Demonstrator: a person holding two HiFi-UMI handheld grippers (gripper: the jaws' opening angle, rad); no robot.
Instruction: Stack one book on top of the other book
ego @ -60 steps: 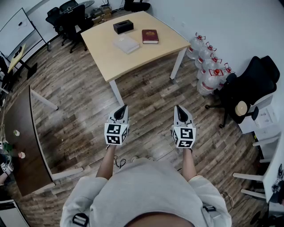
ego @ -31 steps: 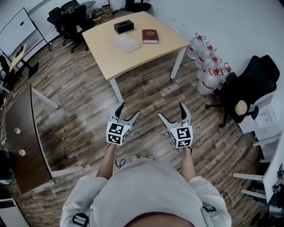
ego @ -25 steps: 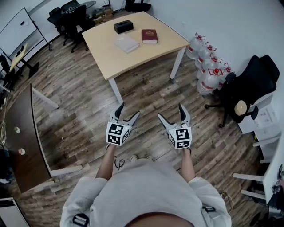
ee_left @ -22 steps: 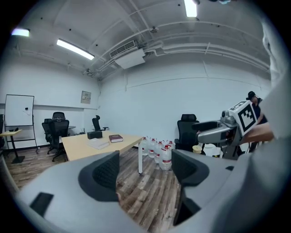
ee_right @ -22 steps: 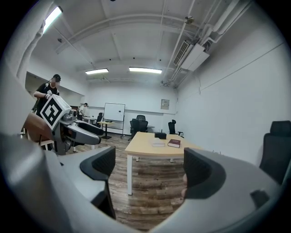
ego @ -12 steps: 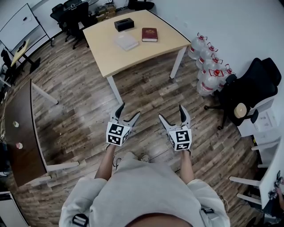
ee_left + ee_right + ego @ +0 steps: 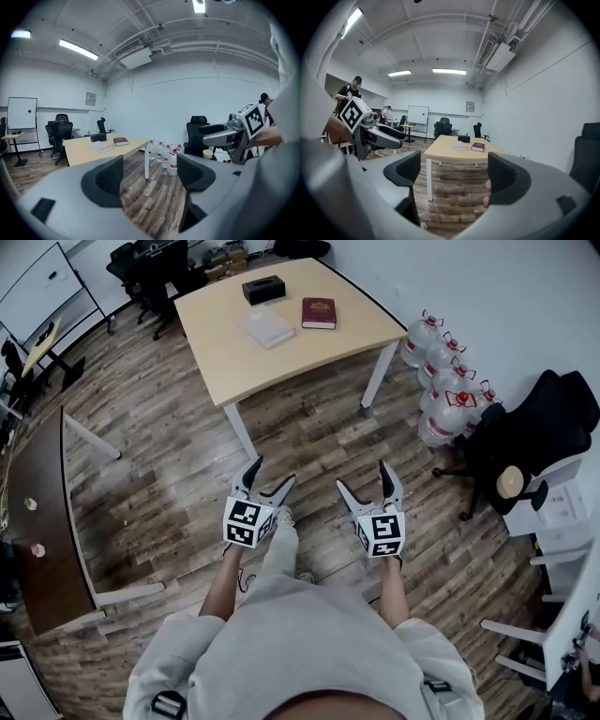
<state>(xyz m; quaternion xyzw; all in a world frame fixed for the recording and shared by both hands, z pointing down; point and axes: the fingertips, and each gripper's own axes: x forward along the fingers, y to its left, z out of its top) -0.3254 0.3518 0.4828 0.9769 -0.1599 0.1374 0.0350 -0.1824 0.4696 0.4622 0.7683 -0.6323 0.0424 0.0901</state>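
Observation:
A dark red book (image 7: pixel 318 313) and a pale white book (image 7: pixel 266 328) lie side by side, apart, on the far light wooden table (image 7: pixel 281 367). Both grippers are held out over the wood floor, well short of the table. My left gripper (image 7: pixel 273 471) stands open with nothing between its jaws, and so does my right gripper (image 7: pixel 364 476). The left gripper view shows the red book (image 7: pixel 120 140) and the white book (image 7: pixel 103 147) far off beyond the open jaws. In the right gripper view the red book (image 7: pixel 477 147) lies right of the white book (image 7: pixel 460 147).
A black box (image 7: pixel 262 289) sits at the table's far end. Several water bottles (image 7: pixel 445 390) stand by the wall right of the table, with a black office chair (image 7: pixel 534 432) beyond. A dark brown table (image 7: pixel 37 521) runs along the left. Office chairs stand behind the table.
Both grippers, shut in the earliest frame, now stand open. The person has stepped toward the table; a leg now shows between the grippers and the table sits slightly nearer.

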